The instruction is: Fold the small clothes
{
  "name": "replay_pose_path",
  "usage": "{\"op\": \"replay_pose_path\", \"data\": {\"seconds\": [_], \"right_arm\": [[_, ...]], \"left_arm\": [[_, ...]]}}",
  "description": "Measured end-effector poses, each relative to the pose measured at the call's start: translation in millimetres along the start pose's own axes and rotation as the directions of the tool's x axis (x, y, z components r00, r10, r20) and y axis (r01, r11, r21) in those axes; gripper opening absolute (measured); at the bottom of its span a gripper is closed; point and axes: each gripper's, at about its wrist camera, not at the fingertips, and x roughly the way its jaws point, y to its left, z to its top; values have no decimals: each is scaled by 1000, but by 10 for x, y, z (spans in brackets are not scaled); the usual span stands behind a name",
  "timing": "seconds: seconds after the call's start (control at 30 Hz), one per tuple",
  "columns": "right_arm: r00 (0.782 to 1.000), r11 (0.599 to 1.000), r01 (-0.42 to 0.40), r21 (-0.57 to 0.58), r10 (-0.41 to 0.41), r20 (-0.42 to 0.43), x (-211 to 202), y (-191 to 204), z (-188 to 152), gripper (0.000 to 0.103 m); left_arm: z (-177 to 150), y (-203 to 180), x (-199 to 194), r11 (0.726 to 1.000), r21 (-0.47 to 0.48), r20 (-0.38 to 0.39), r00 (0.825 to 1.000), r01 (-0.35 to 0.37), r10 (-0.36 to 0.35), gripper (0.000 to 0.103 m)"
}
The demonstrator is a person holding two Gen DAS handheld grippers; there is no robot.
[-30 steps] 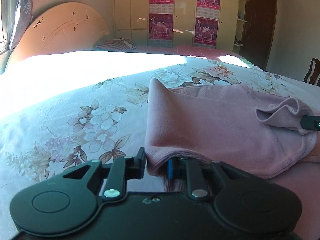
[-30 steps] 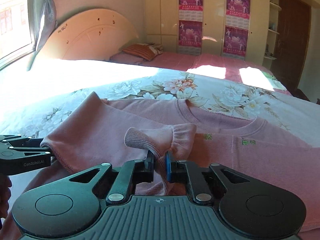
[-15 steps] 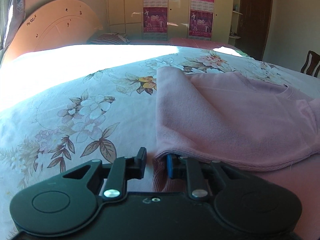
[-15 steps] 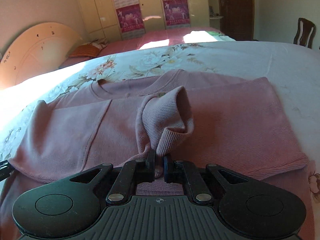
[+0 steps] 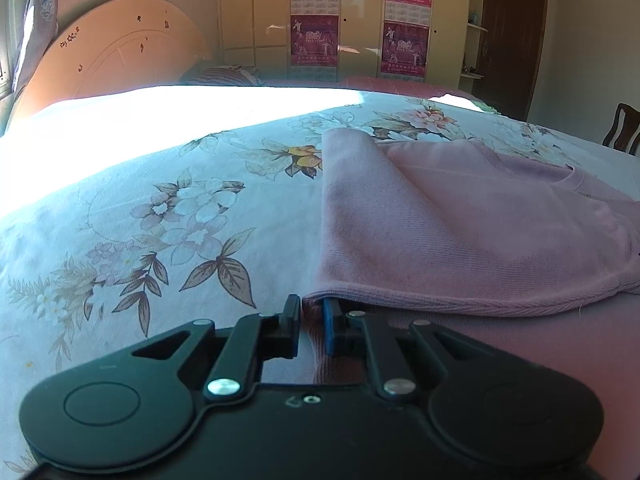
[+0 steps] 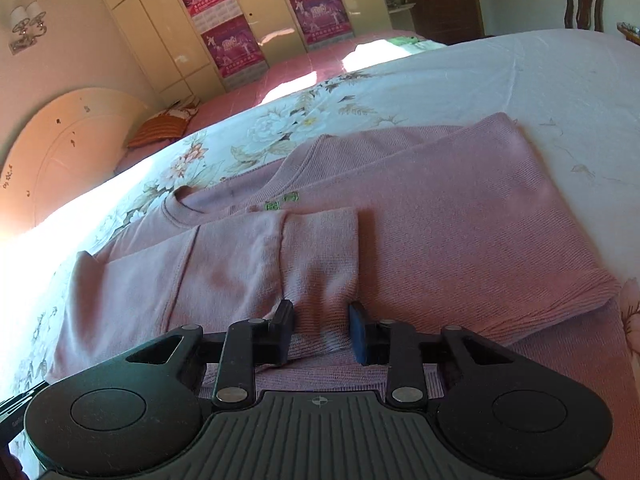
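Note:
A small pink sweater [image 6: 440, 216] lies on the floral bedsheet [image 5: 160, 216], both sides folded inward. Its left sleeve [image 6: 316, 256] lies flat across the chest, cuff toward me. My right gripper [image 6: 320, 330] is open, fingers either side of the cuff, holding nothing. In the left wrist view the folded left edge of the sweater [image 5: 460, 232] lies flat. My left gripper [image 5: 311, 326] sits at the fold's near corner, jaws narrowly apart with a bit of pink fabric between them; whether it still pinches is unclear.
The bed's wooden headboard [image 5: 120, 52] stands at the back left, with a striped pillow [image 5: 224, 76] near it. A wardrobe with pink posters [image 5: 316, 16] lines the far wall. A dark chair [image 5: 624, 128] stands at the right of the bed.
My right gripper carried the sleeve cuff across the chest, laid it flat and opened. The folded left side settled flat. My left gripper stayed at the fold's corner.

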Motion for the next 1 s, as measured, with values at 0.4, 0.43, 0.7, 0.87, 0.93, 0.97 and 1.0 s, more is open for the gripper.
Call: {"op": "replay_pose_path", "data": {"seconds": [0.4, 0.43, 0.7, 0.87, 0.93, 0.97, 1.0], "right_arm": [[992, 991, 116, -61, -113, 48, -96, -110, -78, 1], [994, 995, 93, -35, -91, 56, -131, -141, -49, 1], [996, 1000, 4, -1, -4, 94, -17, -115, 365, 75], [999, 1000, 16, -20, -15, 31, 313, -65, 508, 59], [1000, 1000, 12, -16, -12, 9, 433, -68, 523, 48], [1000, 1000, 11, -23, -11, 4, 467, -50, 519, 46], [1000, 999, 8, -40, -8, 2, 494, -12, 504, 41]], "left_arm": [[83, 51, -22, 999, -15, -55, 998, 38, -39, 24], [88, 66, -56, 999, -20, -60, 997, 46, -47, 26], [376, 128, -257, 991, -101, 2, 996, 87, -87, 39], [624, 32, 53, 990, -110, 10, 997, 82, -82, 41], [704, 3, 234, 991, -109, 6, 997, 73, -73, 41], [731, -3, 295, 992, -110, 5, 998, 69, -69, 41], [762, -6, 378, 992, -111, 2, 998, 60, -60, 41]]}}
